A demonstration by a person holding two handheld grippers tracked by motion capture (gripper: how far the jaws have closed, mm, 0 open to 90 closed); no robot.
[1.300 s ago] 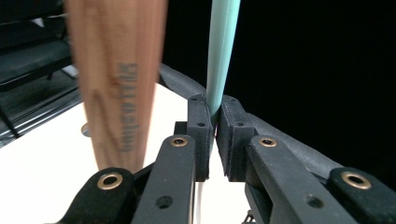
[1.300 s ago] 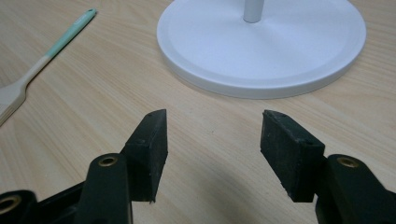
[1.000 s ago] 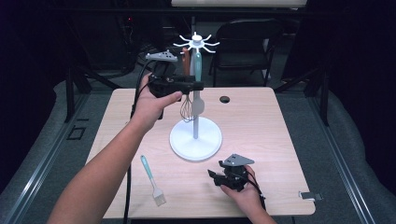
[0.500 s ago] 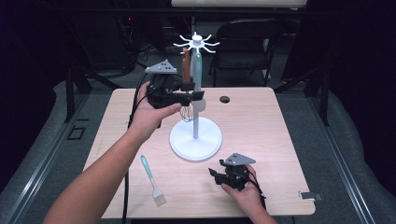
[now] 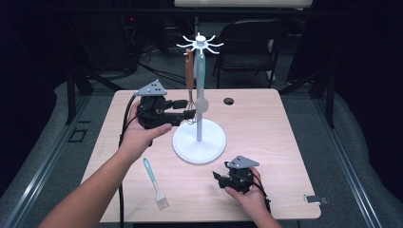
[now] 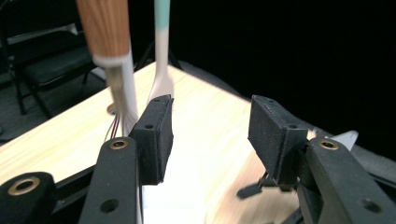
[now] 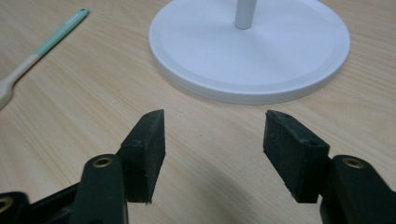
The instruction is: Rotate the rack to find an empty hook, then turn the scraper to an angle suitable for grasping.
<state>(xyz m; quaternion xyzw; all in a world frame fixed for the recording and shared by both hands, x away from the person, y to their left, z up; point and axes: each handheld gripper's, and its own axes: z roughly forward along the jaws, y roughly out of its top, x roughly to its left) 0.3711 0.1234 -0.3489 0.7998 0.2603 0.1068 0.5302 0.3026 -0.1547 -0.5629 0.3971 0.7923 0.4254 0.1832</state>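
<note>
A white hook stand rises from the middle of the table. From its top hooks hang a wood-handled whisk and a teal-handled utensil. My left gripper is level with the whisk's wires, just left of the pole. Its jaws have just been opening and stand open with nothing between them; the whisk hangs beyond the left jaw. My right gripper rests open on the table in front of the stand's base.
A teal-handled brush lies on the wood table at the front left. A dark round hole sits near the far edge. A black chair stands behind the table.
My left gripper has come down and to the left from the whisk's handle, with its jaws spread wider. The whisk stays hanging on the stand. The right hand has not moved.
</note>
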